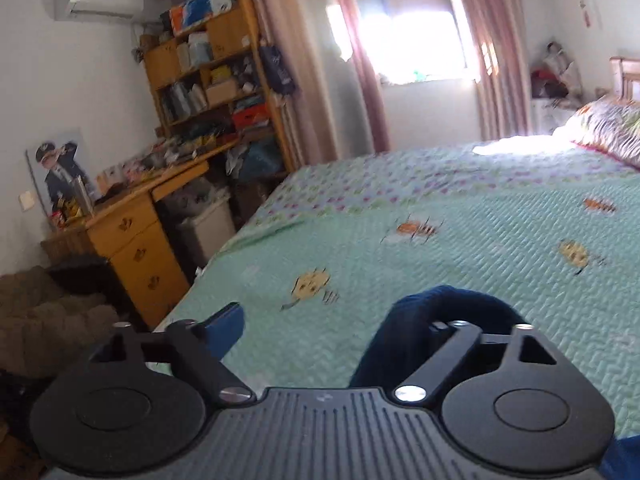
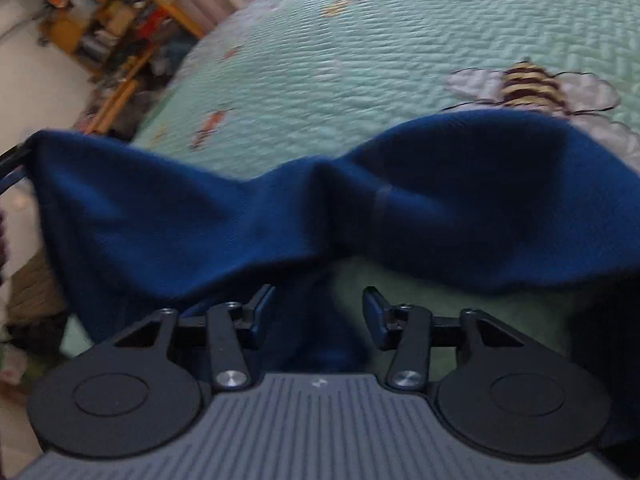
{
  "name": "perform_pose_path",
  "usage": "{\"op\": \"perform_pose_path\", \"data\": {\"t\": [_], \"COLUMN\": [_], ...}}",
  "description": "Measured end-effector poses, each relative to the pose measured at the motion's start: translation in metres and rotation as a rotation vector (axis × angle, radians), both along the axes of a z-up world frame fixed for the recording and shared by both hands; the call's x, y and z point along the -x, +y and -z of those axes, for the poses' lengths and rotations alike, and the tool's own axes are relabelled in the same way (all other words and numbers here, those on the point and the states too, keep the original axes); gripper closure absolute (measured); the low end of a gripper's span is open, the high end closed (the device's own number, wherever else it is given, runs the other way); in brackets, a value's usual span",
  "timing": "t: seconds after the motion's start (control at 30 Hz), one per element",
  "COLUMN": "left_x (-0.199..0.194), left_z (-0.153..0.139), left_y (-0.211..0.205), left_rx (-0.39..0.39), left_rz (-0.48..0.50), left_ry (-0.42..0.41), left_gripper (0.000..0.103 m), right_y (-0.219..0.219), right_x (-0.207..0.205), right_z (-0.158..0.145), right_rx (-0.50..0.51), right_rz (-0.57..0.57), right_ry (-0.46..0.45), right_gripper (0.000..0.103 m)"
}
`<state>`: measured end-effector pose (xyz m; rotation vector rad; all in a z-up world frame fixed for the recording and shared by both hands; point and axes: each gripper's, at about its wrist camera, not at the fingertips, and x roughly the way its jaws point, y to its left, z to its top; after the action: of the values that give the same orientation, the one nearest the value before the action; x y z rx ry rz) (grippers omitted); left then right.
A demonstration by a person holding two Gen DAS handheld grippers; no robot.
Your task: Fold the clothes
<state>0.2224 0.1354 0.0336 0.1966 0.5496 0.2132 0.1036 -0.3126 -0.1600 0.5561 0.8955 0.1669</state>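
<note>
Both tongs are spread apart: the left gripper has the navy garment draped over its 3 o'clock finger, the right gripper has cloth bunched loosely between its fingers, above the green bedspread.

My left gripper hangs over the bed, with the desk and shelf unit to its left and the window beyond. The garment is draped across the bedspread before my right gripper, a fold of it between the fingers.
</note>
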Motion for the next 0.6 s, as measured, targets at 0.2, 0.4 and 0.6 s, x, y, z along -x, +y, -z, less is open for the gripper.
{"op": "perform_pose_path", "data": {"t": [0.2, 0.4, 0.6], "left_x": [0.076, 0.172, 0.234], "left_z": [0.063, 0.086, 0.115], "left_y": [0.011, -0.010, -0.079], "left_rx": [0.074, 0.208, 0.287], "left_rz": [0.029, 0.118, 0.585], "left_ry": [-0.017, -0.100, 0.012], "left_gripper": [0.021, 0.020, 0.016], "right_y": [-0.049, 0.016, 0.052], "right_x": [-0.063, -0.017, 0.089], "right_z": [-0.019, -0.051, -0.039], "right_rx": [0.067, 0.103, 0.230], "right_rz": [0.209, -0.138, -0.308], "right_ry": [-0.127, -0.276, -0.276], "right_gripper": [0.061, 0.048, 0.048]}}
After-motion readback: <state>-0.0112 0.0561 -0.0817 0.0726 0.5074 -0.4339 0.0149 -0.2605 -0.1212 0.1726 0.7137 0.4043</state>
